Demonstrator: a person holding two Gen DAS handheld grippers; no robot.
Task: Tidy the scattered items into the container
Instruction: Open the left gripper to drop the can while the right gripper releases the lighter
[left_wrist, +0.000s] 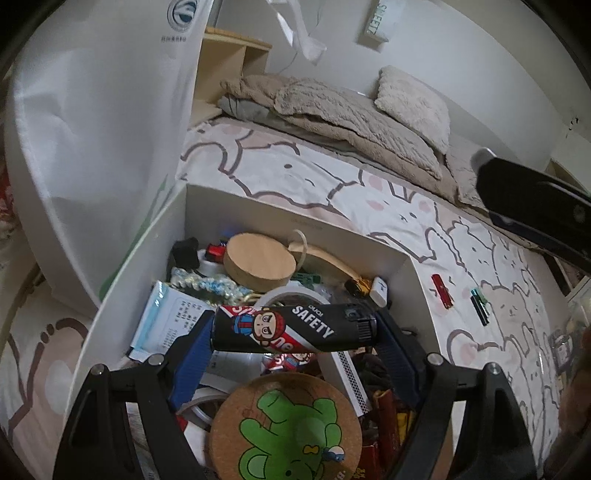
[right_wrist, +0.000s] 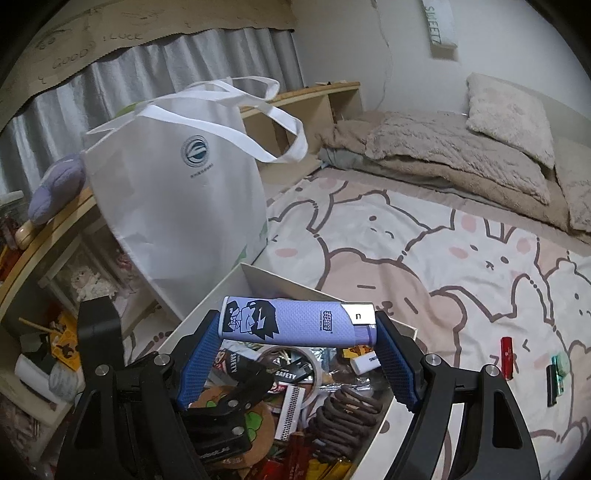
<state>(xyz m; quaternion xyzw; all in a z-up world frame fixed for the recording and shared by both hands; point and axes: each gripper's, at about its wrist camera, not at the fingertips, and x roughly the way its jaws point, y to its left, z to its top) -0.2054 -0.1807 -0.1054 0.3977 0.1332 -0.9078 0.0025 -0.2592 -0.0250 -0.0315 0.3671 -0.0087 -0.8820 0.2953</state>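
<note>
A white tote bag (right_wrist: 177, 206) stands at far left beside the white box (left_wrist: 295, 218) on the bedsheet (right_wrist: 424, 266); the left gripper (left_wrist: 295, 328) clamps a black lighter (left_wrist: 295, 328) crosswise over the cluttered box, a cork coaster (left_wrist: 286, 428) below it; the right gripper (right_wrist: 297, 326) pinches a purple lighter (right_wrist: 297, 323) above the box's far edge; a red lighter (right_wrist: 506, 356) and green batteries (right_wrist: 556, 373) lie on the sheet at right.

"SAFETY" on the black lighter (left_wrist: 295, 328); "SWEETZ" on the wall sign (left_wrist: 376, 20).
</note>
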